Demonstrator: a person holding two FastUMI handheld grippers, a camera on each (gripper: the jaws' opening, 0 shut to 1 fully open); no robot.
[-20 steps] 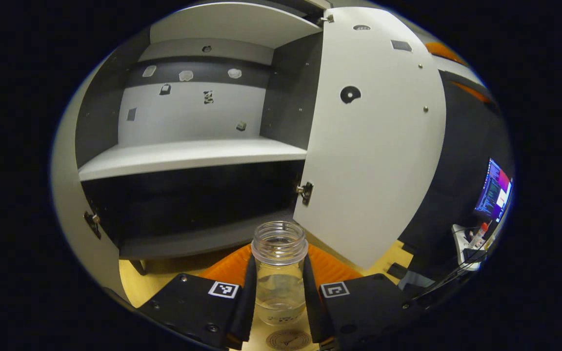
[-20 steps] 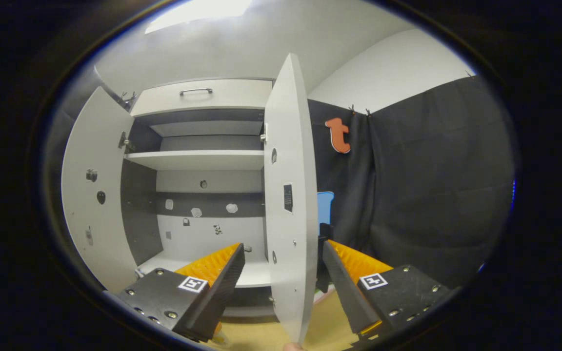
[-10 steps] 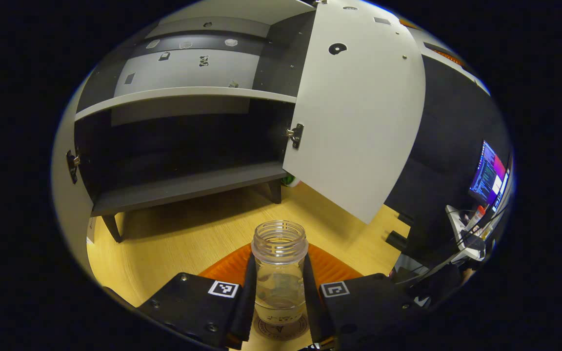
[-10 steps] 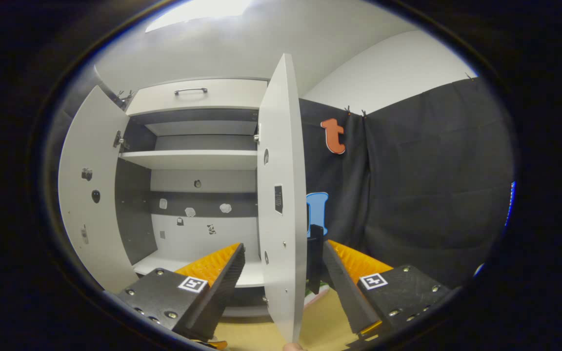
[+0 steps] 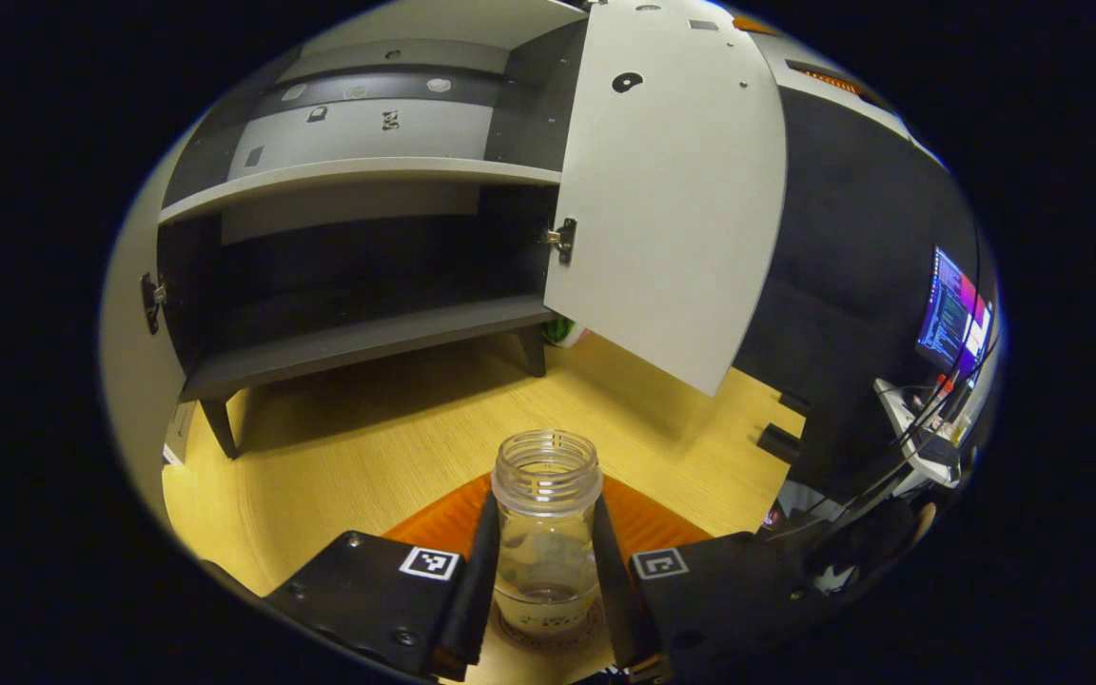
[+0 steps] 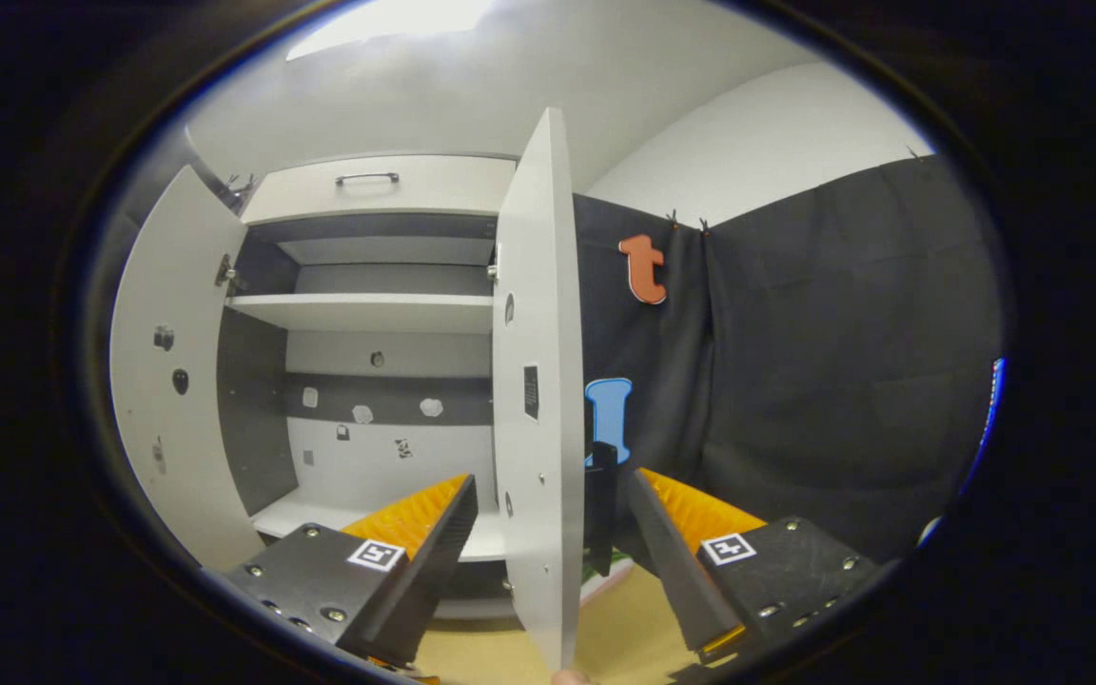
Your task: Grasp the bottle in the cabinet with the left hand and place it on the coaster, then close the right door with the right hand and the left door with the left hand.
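Between the left tool's (image 5: 545,571) fingers, bottle (image 5: 546,533) meets coaster (image 5: 548,636).

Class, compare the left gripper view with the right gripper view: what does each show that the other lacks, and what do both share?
Left gripper view: the left gripper shut on a clear bottle over a round coaster on the wooden table, plus a lit monitor at far right.

Right gripper view: the right gripper with jaws open either side of the right door's edge, and a top drawer handle.

Both: the open cabinet, its white shelf and both open doors.
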